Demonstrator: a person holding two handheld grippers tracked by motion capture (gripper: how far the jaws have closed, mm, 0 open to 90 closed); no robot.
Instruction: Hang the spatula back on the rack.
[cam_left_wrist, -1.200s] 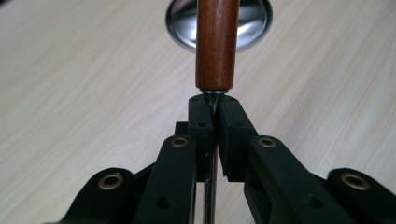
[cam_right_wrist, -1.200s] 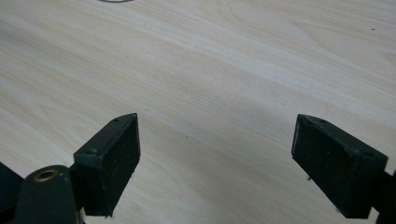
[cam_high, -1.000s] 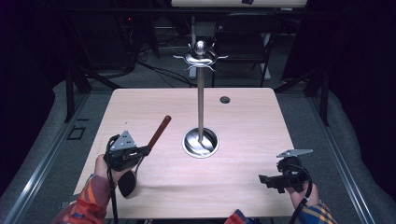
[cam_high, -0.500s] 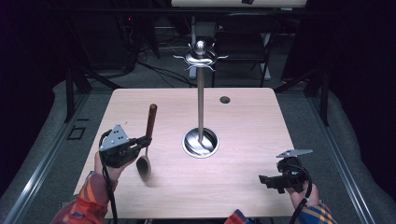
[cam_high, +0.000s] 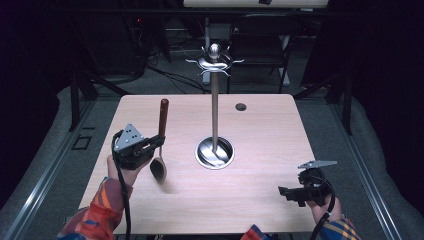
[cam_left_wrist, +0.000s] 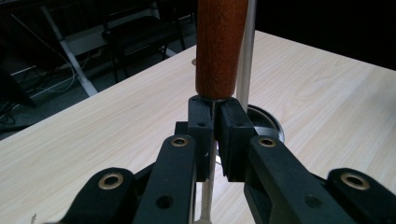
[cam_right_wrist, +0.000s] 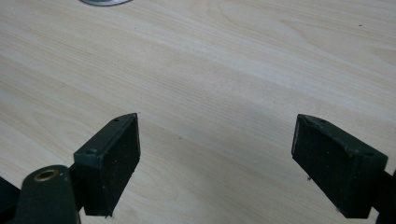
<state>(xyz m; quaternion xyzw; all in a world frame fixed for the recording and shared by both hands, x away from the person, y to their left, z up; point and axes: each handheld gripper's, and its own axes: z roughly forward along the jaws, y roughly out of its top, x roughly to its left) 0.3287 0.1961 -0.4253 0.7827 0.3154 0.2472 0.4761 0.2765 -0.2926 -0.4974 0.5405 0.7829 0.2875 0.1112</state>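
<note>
A pale wooden worktop (cam_high: 260, 195) stands in a dark room, with a chair (cam_high: 260, 47) and loose cables on the floor beyond its far edge. Near the worktop's middle a round metal base (cam_high: 215, 152) carries a tall upright metal pole (cam_high: 215, 107), topped by a knob and a ring of curled hooks (cam_high: 214, 61). A small dark round hole (cam_high: 241, 107) lies close to the far edge, right of the pole.

Left gripper (cam_high: 161, 142), toward the left edge: held in a hand (cam_high: 120, 170) with a plaid sleeve, its jaws are closed on the thin metal neck of a spoon (cam_high: 161, 135). The spoon is nearly upright, its reddish-brown wooden handle (cam_left_wrist: 219, 46) rising above the jaws and its bowl (cam_high: 158, 169) hanging below them, just over the worktop. In the left gripper view the pads (cam_left_wrist: 201, 126) pinch the neck directly under the handle's lower end, and the pole (cam_left_wrist: 246, 56) and part of the base (cam_left_wrist: 264, 123) stand just behind, to the right of the handle.

Right gripper (cam_high: 284, 192), near the front right corner: its jaws are spread wide and hold nothing. In the right gripper view bare wood (cam_right_wrist: 210, 93) lies between the two pads (cam_right_wrist: 116, 158), with the base's rim (cam_right_wrist: 102, 2) at the top edge. The spoon is well apart from this gripper, across the worktop.
</note>
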